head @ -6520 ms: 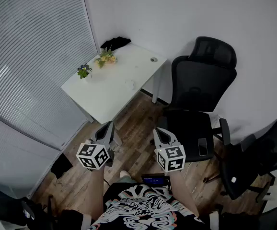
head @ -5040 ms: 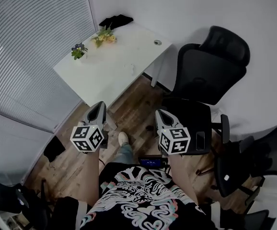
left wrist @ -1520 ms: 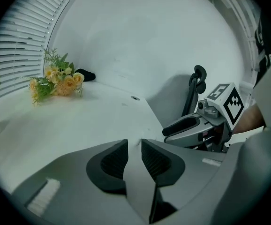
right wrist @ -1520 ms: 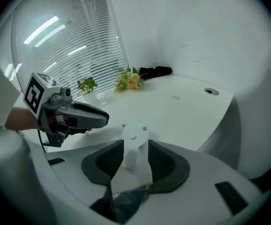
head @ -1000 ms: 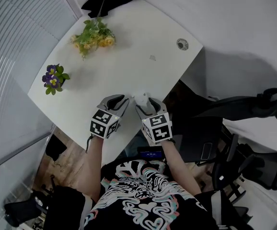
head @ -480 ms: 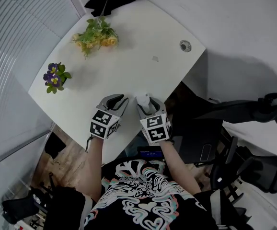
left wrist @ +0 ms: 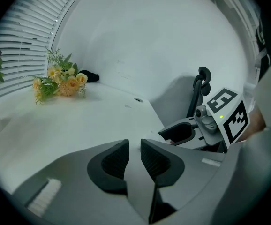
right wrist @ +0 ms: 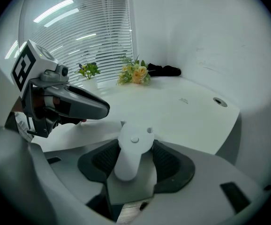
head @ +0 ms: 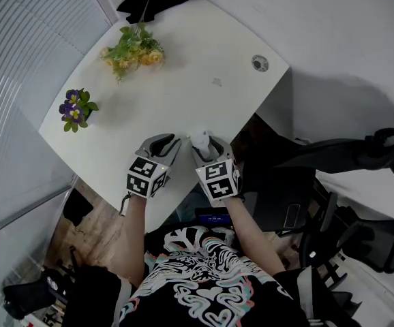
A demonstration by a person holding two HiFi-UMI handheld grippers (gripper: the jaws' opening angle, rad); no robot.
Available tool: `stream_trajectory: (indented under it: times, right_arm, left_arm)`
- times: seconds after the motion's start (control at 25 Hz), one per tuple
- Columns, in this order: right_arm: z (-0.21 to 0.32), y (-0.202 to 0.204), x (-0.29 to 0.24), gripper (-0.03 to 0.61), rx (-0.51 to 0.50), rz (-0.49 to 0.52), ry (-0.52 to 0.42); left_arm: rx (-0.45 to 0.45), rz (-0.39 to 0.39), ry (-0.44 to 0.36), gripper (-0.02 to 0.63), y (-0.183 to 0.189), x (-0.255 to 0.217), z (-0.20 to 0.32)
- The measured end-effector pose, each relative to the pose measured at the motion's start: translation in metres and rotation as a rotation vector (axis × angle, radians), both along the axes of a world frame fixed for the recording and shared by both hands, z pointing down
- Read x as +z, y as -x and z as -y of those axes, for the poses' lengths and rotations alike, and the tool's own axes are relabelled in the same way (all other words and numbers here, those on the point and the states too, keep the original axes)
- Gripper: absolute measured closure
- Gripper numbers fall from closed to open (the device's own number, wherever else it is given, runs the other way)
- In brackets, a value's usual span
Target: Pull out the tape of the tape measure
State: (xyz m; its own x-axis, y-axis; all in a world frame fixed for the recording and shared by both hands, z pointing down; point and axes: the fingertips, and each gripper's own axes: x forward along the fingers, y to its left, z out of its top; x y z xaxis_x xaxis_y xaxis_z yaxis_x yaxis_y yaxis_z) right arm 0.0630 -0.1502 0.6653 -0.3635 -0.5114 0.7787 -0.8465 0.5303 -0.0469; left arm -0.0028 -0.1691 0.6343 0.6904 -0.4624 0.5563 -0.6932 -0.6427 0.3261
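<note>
Closing lately, right gripper [right wrist: 135,148] fingers [right wrist: 167,162] clamp the smooth round tape measure [right wrist: 131,157]; left gripper [left wrist: 134,148] fingers [left wrist: 155,161], likewise closing, stand apart, empty.

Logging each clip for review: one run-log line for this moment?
right gripper: jaws just closing, gripping white tape measure | left gripper: jaws just closing, nothing between | pull: not yet begun

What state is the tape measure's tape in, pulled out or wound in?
Wound in. The white tape measure shows only its case; no strip of tape extends from it.
</note>
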Motion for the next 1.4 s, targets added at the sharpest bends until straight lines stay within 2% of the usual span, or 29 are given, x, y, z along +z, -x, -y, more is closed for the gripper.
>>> stream_trajectory:
  times: [0.2,0.56,0.72,0.88,1.4]
  right_arm:
    - [0.001,0.0,0.001,0.347,0.005,0.001,0.011]
    - [-0.012,-0.003,-0.01,0.348,-0.048,0.02,0.039]
    - [-0.019,-0.002,-0.021,0.348,-0.042,0.057,0.031]
    - [-0.023,-0.002,-0.038,0.348,-0.025,0.105,0.02]
    - [-0.048,0.006,-0.098,0.348,-0.024,0.155,-0.041]
  left_arm:
    - [0.004,0.017,0.003,0.534,0.002,0.001,-0.003]
    - [0.015,0.022,-0.027,0.534,0.0,-0.01,-0.013]
    - [0.03,0.02,-0.043,0.534,-0.004,-0.017,-0.021]
    - [0.046,0.014,-0.074,0.534,-0.007,-0.029,-0.028]
    - [0.087,-0.013,-0.22,0.534,-0.006,-0.088,-0.057]
